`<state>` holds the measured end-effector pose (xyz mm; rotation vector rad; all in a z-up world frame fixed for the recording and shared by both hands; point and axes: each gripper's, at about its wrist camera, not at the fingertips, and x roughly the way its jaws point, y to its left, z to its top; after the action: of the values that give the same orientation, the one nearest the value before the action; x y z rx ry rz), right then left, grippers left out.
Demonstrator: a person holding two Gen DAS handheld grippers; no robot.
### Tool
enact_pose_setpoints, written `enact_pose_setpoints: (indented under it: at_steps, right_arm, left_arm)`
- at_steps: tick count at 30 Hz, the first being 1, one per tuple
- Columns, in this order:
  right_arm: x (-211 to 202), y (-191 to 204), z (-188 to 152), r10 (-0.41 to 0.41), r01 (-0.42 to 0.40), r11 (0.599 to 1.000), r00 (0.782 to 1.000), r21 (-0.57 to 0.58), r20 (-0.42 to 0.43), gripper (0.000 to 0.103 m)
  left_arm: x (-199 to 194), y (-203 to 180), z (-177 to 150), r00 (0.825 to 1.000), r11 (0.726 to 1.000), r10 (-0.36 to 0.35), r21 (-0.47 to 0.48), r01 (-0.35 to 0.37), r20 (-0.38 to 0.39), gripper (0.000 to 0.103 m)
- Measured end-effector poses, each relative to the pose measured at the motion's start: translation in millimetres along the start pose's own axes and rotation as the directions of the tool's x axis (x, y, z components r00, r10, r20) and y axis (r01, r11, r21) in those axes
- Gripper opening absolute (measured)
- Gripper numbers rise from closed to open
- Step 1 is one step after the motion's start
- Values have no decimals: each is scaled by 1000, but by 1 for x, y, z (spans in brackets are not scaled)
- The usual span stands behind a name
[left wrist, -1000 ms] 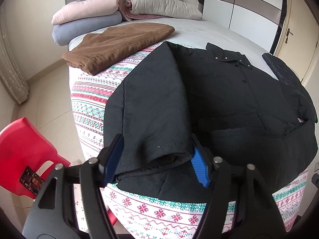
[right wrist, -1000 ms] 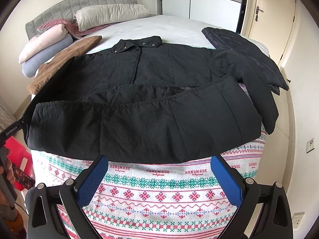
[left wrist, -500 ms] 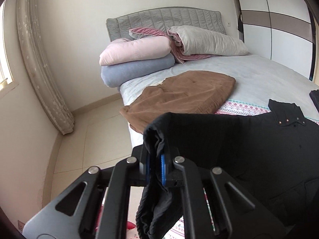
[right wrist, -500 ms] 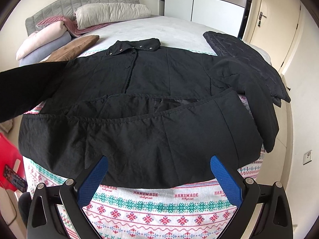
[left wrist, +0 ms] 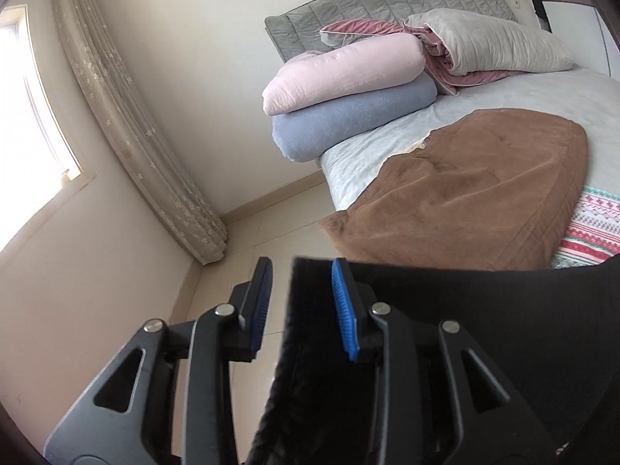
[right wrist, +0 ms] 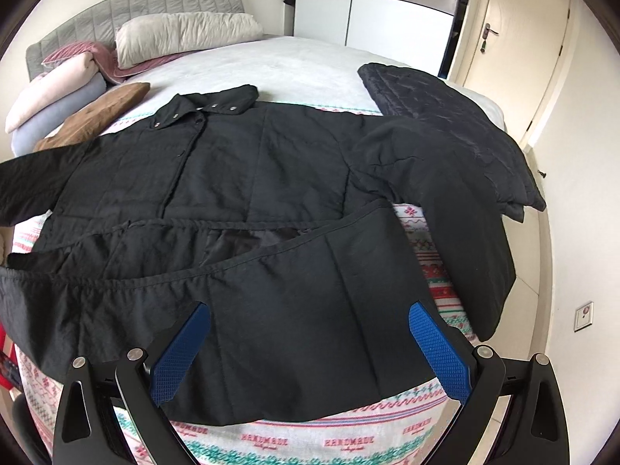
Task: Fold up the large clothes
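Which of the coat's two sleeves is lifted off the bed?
The left sleeve, stretched out sideways past the bed's edge toward the left gripper. The right sleeve lies slack on the patterned cover, folded downward.

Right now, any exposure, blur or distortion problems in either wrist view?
Left wrist: window blown out white, curtain bowed by the fisheye, black sleeve between the left gripper fingers nearly textureless. Right wrist: even soft light, sharp, black coat seams readable, door curved at the rim, dark vignette corners.

coat [right wrist: 248,178] on bed [right wrist: 294,66] | folded blanket [right wrist: 93,116] left | quilted garment [right wrist: 453,116] right | pillows [right wrist: 186,35] behind
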<state>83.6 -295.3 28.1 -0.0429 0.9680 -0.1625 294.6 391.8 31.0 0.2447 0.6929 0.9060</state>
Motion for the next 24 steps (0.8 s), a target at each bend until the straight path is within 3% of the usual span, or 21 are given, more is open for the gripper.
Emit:
enact_pose_setpoints:
  at_steps: [2, 4, 5, 7, 8, 10, 13, 15, 17, 19, 21, 22, 23, 24]
  right_arm:
    - [4, -15, 3, -20, 20, 1000, 1000, 16, 5, 103]
    - [6, -28, 7, -19, 19, 999, 1000, 28, 10, 103]
    - [7, -34, 8, -10, 9, 999, 1000, 31, 9, 103]
    - [11, -44, 10, 11, -11, 999, 1000, 35, 6, 103]
    - [13, -48, 12, 24, -24, 999, 1000, 34, 1, 103]
    - [20, -55, 15, 61, -61, 998, 998, 30, -16, 103]
    - [29, -64, 20, 105, -104, 994, 994, 21, -38, 103]
    - [36, -68, 25, 147, -146, 989, 988, 23, -51, 103]
    - [41, -72, 29, 196, -195, 981, 979, 23, -60, 103]
    - [46, -75, 33, 244, -243, 970, 967, 24, -77, 103]
    - [52, -76, 38, 279, -278, 960, 956, 21, -96, 103]
    - [56, -75, 40, 291, -291, 957, 951, 16, -106, 103]
    - [59, -75, 42, 297, -298, 954, 948, 10, -114, 103]
    - [64, -74, 43, 303, -305, 952, 945, 7, -124, 103]
  left_arm:
    - [-3, -3, -4, 1000, 1000, -8, 27, 8, -8, 55]
    - [-10, -2, -9, 994, 994, -106, 21, 106, -33, 74]
    - [-14, -2, -12, 985, 986, -165, 15, 166, -49, 79]
    - [-29, -3, -22, 951, 955, -296, 11, 298, -87, 80]
    - [-37, -7, -29, 920, 926, -374, 11, 378, -119, 81]
    - [-56, -14, -47, 827, 841, -530, 8, 541, -188, 82]
    - [-90, -26, -77, 670, 693, -694, 5, 720, -265, 82]
    - [-112, -29, -98, 551, 578, -780, -3, 816, -298, 82]
    - [-131, -30, -117, 419, 451, -849, -29, 892, -320, 82]
    - [-142, -28, -132, 309, 348, -894, -68, 935, -325, 82]
    - [-146, -26, -146, 187, 235, -929, -117, 965, -320, 82]
    - [-147, -29, -153, 137, 190, -937, -141, 972, -322, 82]
    - [-143, -34, -157, 97, 158, -938, -162, 974, -332, 82]
    - [-142, -39, -162, 74, 142, -936, -178, 974, -344, 82]
